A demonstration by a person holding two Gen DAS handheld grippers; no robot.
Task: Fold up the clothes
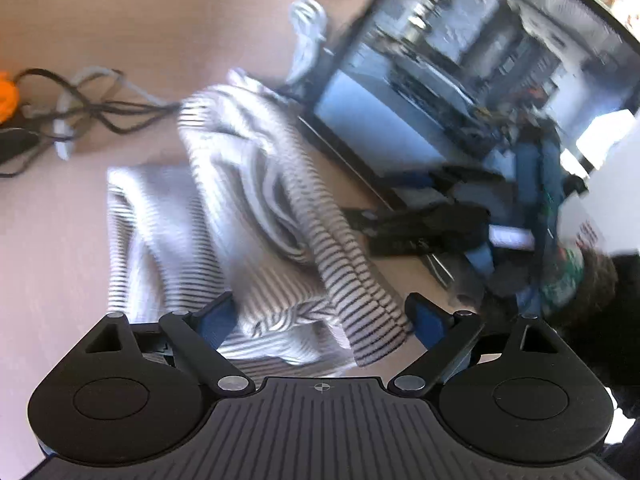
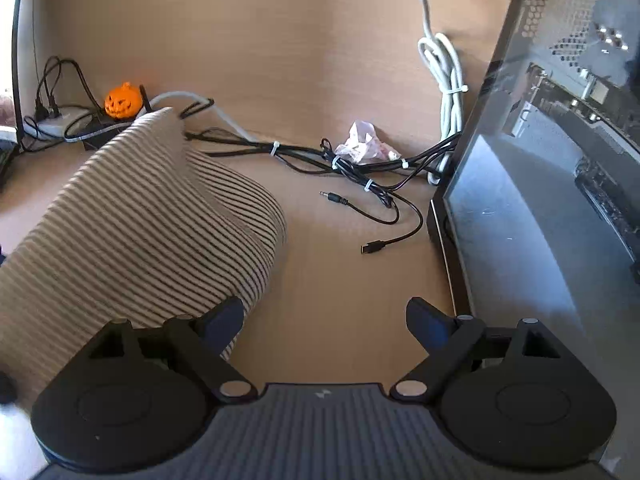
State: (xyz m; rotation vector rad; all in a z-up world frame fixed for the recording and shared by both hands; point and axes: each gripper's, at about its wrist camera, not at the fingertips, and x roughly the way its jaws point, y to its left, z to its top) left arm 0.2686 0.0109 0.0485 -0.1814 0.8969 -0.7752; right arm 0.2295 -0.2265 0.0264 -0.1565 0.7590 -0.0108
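The striped garment (image 1: 248, 216) is lying bunched on the worktop (image 2: 280, 40), one part doubled over in a rounded fold (image 2: 168, 216) beside the dark case (image 2: 560, 200) at the worktop's right edge. By my judgement a fold is partway made; it looks loose and uneven. The left gripper (image 1: 320, 316) is hovering low over the garment's near hem, its jaws gaping and holding nothing. The right gripper (image 2: 325, 320) is hanging over bare worktop just beside the fold, jaws likewise spread. Any next grip calls for a clean edge pinch.

Left view motion-blurred, right sharp, daylit
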